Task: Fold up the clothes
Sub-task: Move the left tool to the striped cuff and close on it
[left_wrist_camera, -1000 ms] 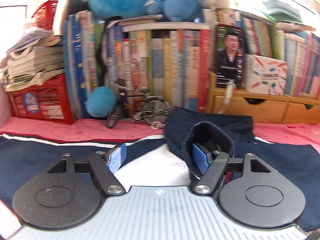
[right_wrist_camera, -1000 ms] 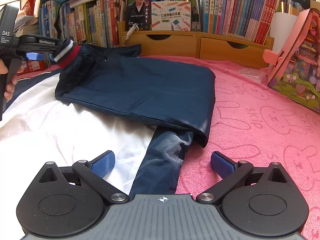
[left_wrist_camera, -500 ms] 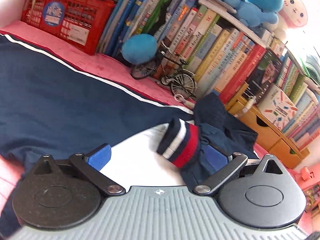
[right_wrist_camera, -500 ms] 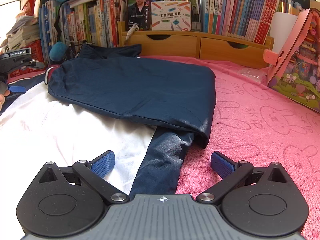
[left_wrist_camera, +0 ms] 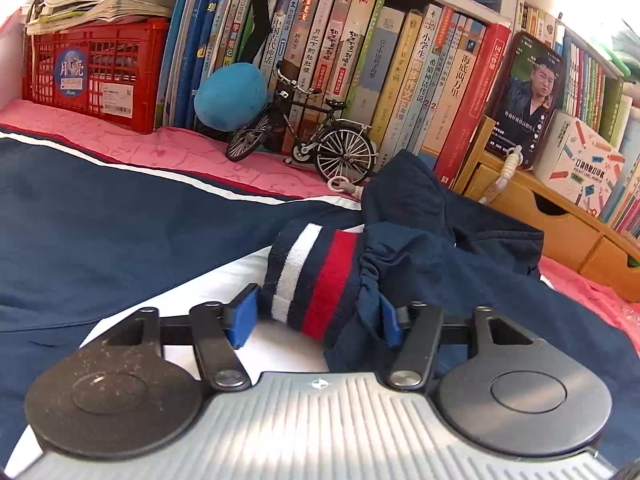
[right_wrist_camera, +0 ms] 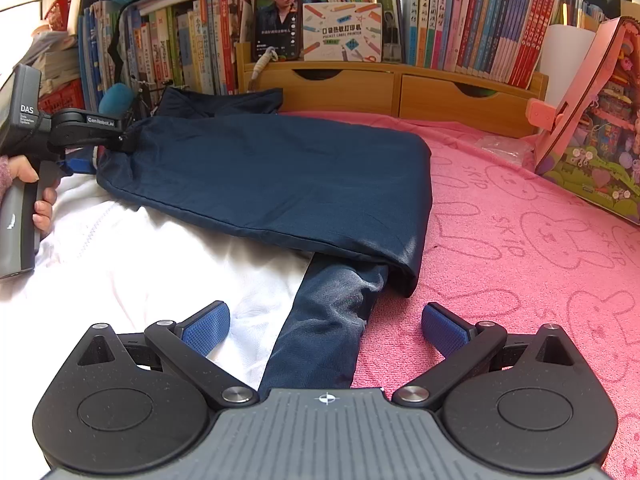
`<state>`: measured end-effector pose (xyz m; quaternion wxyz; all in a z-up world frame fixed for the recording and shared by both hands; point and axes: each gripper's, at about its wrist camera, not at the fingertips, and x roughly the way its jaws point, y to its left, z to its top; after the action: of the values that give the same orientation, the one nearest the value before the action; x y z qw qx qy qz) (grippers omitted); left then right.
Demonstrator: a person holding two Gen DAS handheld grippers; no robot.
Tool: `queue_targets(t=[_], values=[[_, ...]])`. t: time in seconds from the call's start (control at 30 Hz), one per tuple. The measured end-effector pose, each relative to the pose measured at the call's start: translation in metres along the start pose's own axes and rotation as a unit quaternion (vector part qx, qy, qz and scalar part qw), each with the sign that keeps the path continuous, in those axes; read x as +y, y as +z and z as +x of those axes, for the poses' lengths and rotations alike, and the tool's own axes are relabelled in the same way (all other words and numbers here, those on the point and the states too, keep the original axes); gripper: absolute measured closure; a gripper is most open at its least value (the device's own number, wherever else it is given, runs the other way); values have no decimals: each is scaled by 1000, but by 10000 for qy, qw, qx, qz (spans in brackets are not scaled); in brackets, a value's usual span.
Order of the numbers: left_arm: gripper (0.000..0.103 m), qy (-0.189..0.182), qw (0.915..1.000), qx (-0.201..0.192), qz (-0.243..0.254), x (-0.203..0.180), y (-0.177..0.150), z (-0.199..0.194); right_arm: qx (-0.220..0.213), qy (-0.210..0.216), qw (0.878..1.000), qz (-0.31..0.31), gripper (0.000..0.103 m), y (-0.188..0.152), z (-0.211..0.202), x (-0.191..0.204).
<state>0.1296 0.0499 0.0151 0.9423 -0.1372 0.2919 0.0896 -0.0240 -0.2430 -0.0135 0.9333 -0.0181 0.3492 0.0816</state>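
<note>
A navy and white jacket point(right_wrist_camera: 280, 176) lies on the pink cloth; one sleeve is folded across its white body point(right_wrist_camera: 132, 256). In the left wrist view the sleeve's striped cuff point(left_wrist_camera: 316, 276) lies between the blue pads of my left gripper point(left_wrist_camera: 316, 316), which are closing around it. In the right wrist view that gripper point(right_wrist_camera: 100, 140) is at the sleeve's left end. My right gripper point(right_wrist_camera: 326, 328) is open and empty, straddling a navy strip of the jacket point(right_wrist_camera: 328, 320) at the near edge.
Books point(left_wrist_camera: 380, 72), a red crate point(left_wrist_camera: 96, 76), a model bicycle point(left_wrist_camera: 308, 140) and a blue plush point(left_wrist_camera: 230, 96) line the back. Wooden drawers point(right_wrist_camera: 392, 88) stand behind the jacket. A pink toy box point(right_wrist_camera: 592, 120) leans at the right on the pink cloth point(right_wrist_camera: 520, 248).
My left gripper lowered the cuff onto the white body, swung away and came back level; its jaws have narrowed around the cuff. The right gripper has not moved.
</note>
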Motion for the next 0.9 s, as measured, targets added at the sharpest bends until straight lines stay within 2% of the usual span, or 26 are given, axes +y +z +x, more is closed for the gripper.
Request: queue_targets(t=[0.2, 0.37, 0.47, 0.53, 0.6, 0.63, 0.67, 0.7, 0.8, 0.9], values=[[47, 50, 9932, -789, 854, 0, -7, -41, 0, 1, 10000, -1, 0, 0, 0, 0], [46, 105, 9887, -1015, 1095, 17, -7, -63, 0, -7, 10000, -4, 0, -1, 0, 0], [44, 213, 9905, -766, 1125, 28, -10, -59, -30, -94, 9999, 32, 0, -1, 0, -1], [43, 192, 9940, -479, 969, 38, -11, -54, -157, -521, 9985, 67, 0, -1, -5, -4], [38, 170, 9964, -193, 812, 47, -13, -48, -397, -1308, 9905, 125, 0, -1, -12, -14], [31, 159, 9972, -49, 733, 52, -14, -46, -471, -1425, 9886, 133, 0, -1, -14, -21], [27, 117, 9976, 37, 678, 56, -14, -44, -517, -1343, 9895, 139, 0, -2, -16, -26], [25, 79, 9977, 93, 662, 57, -14, -43, -537, -1349, 9893, 135, 0, -2, -17, -26], [17, 110, 9960, 236, 851, 53, -18, -38, -641, -1578, 9832, -663, 0, -3, -18, 0], [8, 210, 9925, 346, 1152, 43, -22, -34, -844, -1589, 9716, -1534, 0, 0, -8, 33]])
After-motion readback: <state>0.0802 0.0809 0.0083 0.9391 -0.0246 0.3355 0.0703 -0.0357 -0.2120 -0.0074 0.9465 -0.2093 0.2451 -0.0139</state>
